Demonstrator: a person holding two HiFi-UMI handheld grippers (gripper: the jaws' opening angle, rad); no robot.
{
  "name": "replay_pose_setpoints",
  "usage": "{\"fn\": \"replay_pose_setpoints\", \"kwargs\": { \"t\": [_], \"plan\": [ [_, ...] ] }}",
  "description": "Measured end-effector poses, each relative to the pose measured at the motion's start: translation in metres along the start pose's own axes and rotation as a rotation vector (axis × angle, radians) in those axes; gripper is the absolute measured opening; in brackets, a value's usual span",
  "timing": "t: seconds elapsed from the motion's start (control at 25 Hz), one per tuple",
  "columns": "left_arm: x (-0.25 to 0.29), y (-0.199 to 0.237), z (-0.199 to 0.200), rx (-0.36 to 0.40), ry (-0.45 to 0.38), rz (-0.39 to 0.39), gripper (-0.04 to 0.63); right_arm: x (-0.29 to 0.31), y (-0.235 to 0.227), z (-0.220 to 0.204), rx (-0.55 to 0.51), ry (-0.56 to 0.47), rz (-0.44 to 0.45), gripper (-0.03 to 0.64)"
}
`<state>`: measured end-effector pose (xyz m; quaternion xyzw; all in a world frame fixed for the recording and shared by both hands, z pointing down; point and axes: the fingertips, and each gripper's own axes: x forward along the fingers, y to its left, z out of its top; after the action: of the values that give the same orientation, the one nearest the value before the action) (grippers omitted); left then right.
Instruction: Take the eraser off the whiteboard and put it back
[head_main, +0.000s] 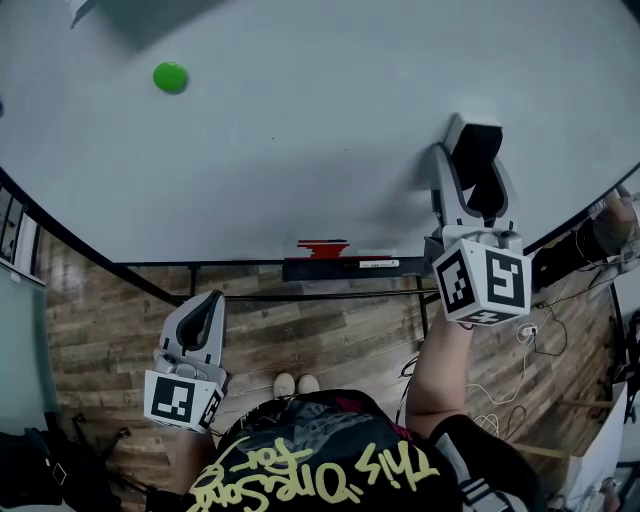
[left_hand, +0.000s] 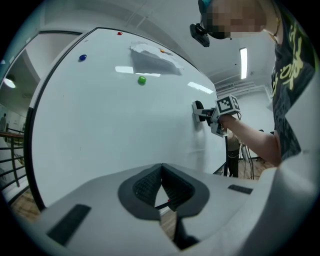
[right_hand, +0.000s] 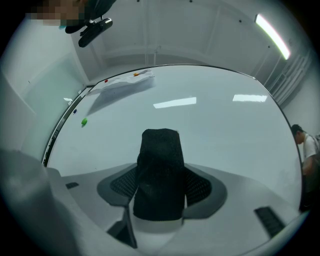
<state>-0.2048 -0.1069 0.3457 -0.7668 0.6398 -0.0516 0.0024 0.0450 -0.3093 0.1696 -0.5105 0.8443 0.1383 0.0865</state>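
The black felt block eraser (right_hand: 160, 170) is grasped between the jaws of the right gripper (head_main: 477, 150), at or just off the lower right part of the large white whiteboard (head_main: 300, 130). The left gripper (head_main: 205, 312) is clenched on nothing, below the whiteboard's bottom edge. If the jaws were released before the eraser sat flat on the whiteboard, it could be dropped.

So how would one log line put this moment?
right tongs: shut on eraser, at whiteboard | left tongs: shut, empty

Whiteboard (head_main: 300, 150): green magnet (head_main: 170, 77) upper L. R gripper (head_main: 473, 140) clamps black eraser (head_main: 480, 170) on board. L gripper (head_main: 207, 306) low, above wood floor (head_main: 330, 335). Red obj. (head_main: 322, 246) on tray (head_main: 385, 267).
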Motion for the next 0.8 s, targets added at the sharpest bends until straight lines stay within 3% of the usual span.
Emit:
{"fn": "replay_pose_setpoints", "kwargs": {
  "t": [0.8],
  "plan": [
    [-0.0018, 0.0074, 0.0019, 0.005, -0.015, -0.017, 0.008, 0.0024, 0.003, 0.0002, -0.041, 0.042, -0.024, 0.258]
  ]
}}
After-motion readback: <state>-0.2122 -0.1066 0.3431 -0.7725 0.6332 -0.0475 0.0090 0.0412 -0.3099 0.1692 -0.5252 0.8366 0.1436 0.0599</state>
